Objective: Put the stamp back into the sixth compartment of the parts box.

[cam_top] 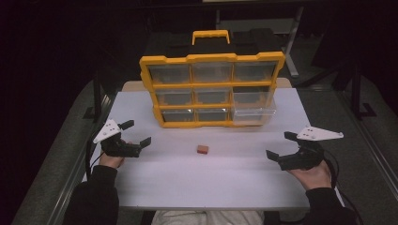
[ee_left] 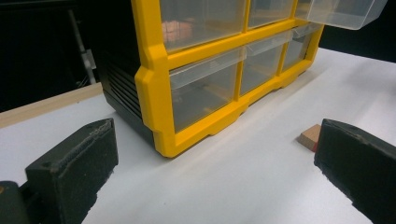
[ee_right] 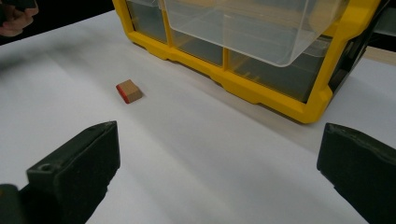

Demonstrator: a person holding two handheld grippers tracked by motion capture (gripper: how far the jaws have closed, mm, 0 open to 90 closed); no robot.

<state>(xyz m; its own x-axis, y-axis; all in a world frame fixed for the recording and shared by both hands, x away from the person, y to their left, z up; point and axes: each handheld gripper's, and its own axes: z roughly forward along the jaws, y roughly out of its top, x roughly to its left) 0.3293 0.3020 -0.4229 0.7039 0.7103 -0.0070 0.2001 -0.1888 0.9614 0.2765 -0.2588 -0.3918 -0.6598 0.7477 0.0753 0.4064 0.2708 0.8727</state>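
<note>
1. Holding one tool in each hand, I have two tools over the white table (cam_top: 155,183).
2. My left gripper (cam_top: 139,133) is on the left side of the table. Its two black jaws are spread wide, and nothing is between them.
3. My right gripper (cam_top: 278,145) is on the right side. Its two jaws are spread wide too, and they hold nothing.
4. One small block (cam_top: 202,149) lies flat on the table between my two tools. It is well apart from both. It is brown wood with one red side, as the right gripper view (ee_right: 129,91) shows it.
5. One big yellow box (cam_top: 212,89) stands up behind the block, near it but not touching.
6. I count nine clear drawers in the box, three rows of three.
7. One drawer (cam_top: 253,110) is pulled out, on the right side of the box. I cannot tell if it is from the middle or bottom row. The other eight are pushed in.
8. One yellow handle (cam_top: 210,35) sits on top of the box.
</note>
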